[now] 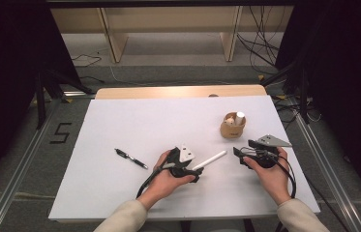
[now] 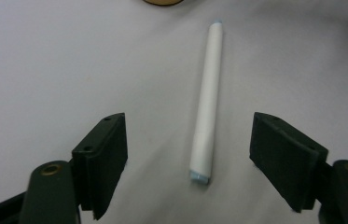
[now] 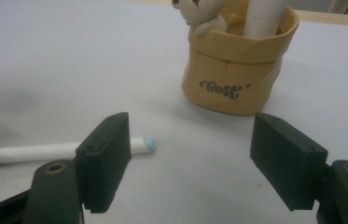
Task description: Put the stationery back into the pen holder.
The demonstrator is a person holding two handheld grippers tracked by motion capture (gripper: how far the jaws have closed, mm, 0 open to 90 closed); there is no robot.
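A white pen (image 1: 210, 160) with pale blue ends lies flat on the white table cover, slanting up to the right. My left gripper (image 1: 191, 170) is open at its near end; in the left gripper view the white pen (image 2: 207, 100) lies between the wide-apart jaws, untouched. My right gripper (image 1: 240, 154) is open too, to the right of the white pen's far tip (image 3: 147, 143). A tan pen holder (image 1: 233, 125) stands behind it, holding a white tube and a small bear figure (image 3: 198, 13). A black pen (image 1: 130, 158) lies to the left.
The white cover (image 1: 134, 121) spreads over the wooden table (image 1: 178, 91). Cables trail from both grippers over the front edge. A wooden shelf frame (image 1: 173, 38) and loose cables stand on the floor beyond the table.
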